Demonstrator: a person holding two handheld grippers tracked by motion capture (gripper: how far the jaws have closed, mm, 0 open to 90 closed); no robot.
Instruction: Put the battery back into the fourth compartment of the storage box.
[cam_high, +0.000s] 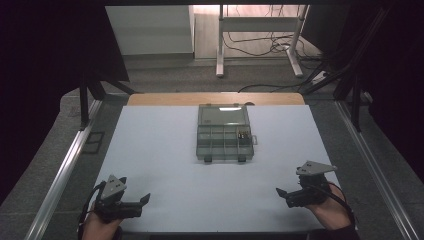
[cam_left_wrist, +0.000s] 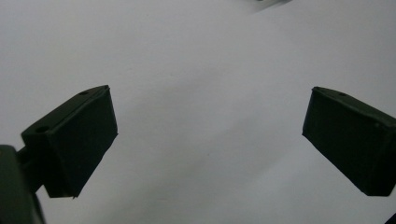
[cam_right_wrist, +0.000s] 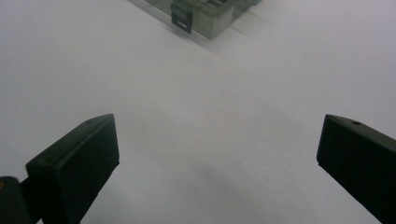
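A clear, grey-tinted plastic organiser box (cam_high: 223, 133) is seen in the high view, set toward the far middle of the smooth white table (cam_high: 165, 150). Its lid is swung up and back, and the tray is split into small rectangular compartments; something small and dark lies in a compartment at the box's right side, too small to be made out. Two dark latches are carried on the box's near wall.

The left gripper (cam_high: 143, 201) is held well short of the box, to its near left, low over the table and angled inward. The right gripper (cam_high: 281, 193) is held to the box's near right, likewise pointed inward, with the hand (cam_high: 328, 206) wrapped around its body and a grey three-cornered plate on top.

In the right gripper view a corner of the box (cam_right_wrist: 201, 11) with one latch is shown beyond the matte black, blocky jaws. In the left gripper view bare white table is shown between the jaws. Both pairs of jaws are spread wide, with nothing between them.
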